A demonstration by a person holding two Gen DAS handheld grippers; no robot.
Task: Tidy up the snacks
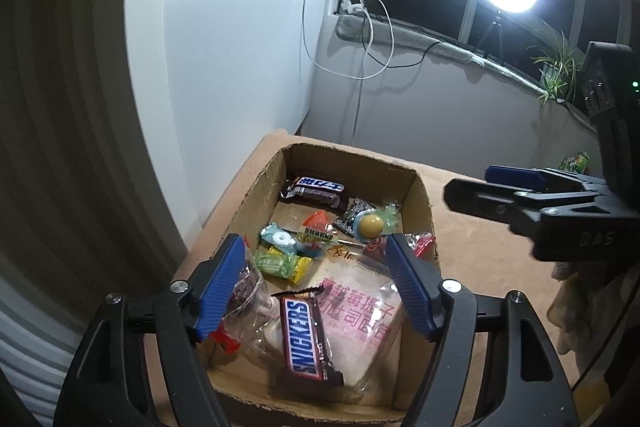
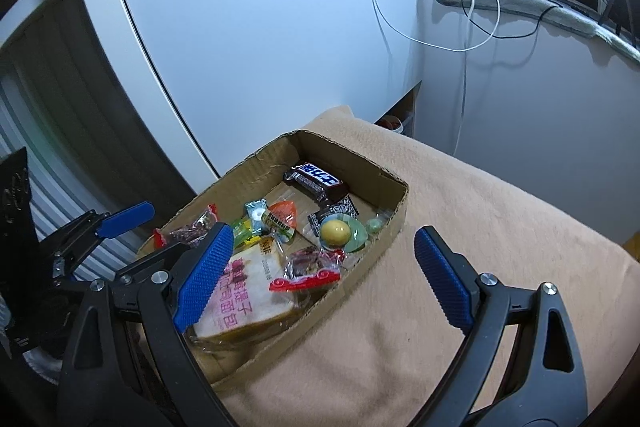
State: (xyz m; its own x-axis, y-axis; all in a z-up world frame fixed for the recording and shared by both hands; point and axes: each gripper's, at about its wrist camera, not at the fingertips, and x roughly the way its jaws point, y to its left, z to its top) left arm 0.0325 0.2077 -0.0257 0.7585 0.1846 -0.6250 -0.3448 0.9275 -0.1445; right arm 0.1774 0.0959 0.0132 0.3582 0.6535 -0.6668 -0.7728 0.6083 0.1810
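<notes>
Snickers bar (image 1: 306,337) lies in the near end of the box (image 1: 420,195), long axis running near-to-far, between the wide-open fingers of the left hand-held gripper (image 1: 318,291). Right hand-held gripper (image 2: 320,279), also wide and empty, hangs over the box's right wall, farther off.

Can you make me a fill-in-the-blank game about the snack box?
1. The Snickers bar lies on top of the ____ bag.
2. The snacks sit inside a ____ box.
3. The left tool has ____ pads.
4. The box rests on a ____ blanket.

Answers: bread; cardboard; blue; tan
</notes>
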